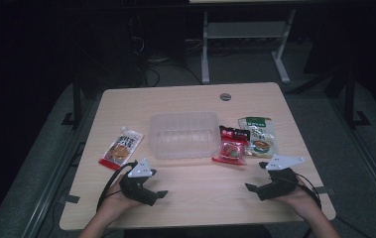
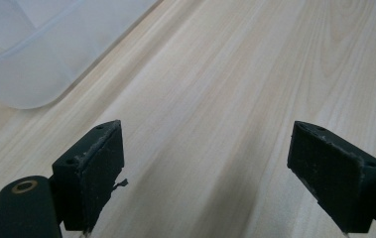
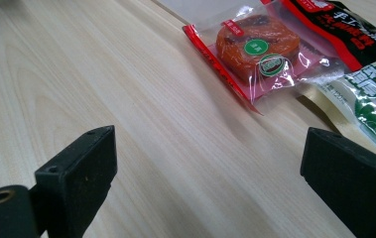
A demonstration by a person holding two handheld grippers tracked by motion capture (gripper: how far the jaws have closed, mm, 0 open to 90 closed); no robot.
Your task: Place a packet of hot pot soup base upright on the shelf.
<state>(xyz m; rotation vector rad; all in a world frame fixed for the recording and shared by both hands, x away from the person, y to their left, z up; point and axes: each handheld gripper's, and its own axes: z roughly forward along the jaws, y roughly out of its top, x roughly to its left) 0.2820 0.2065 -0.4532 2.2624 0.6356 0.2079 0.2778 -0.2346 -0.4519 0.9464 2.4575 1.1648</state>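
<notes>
A dim room with dark floor and a white frame stand lies behind a pale wood counter (image 1: 195, 193). On it sit a clear plastic tub (image 1: 183, 135) in the middle, an orange snack packet (image 1: 121, 148) to its left, and to its right a red packet (image 1: 230, 151), a black-and-red packet (image 1: 235, 133) partly under it, and a green-and-white packet (image 1: 258, 135).

The left tool (image 1: 161, 194) rests near the counter's front edge, jaws spread and empty, pointing past the tub's corner (image 2: 36, 54). The right tool (image 1: 256, 176) is also spread wide and holds nothing; the red packet (image 3: 260, 54) lies just ahead of it, near but not touching.

That red packet looks like the likeliest thing to pick up. It is probably light, with a thin, glossy, crinkly wrapper that may slide on the smooth wood and slip between the pads. The round filling seems soft enough to dent. The flat sealed red edge nearest the tool looks the best place to pinch, lifting from the rim rather than squeezing the middle.
</notes>
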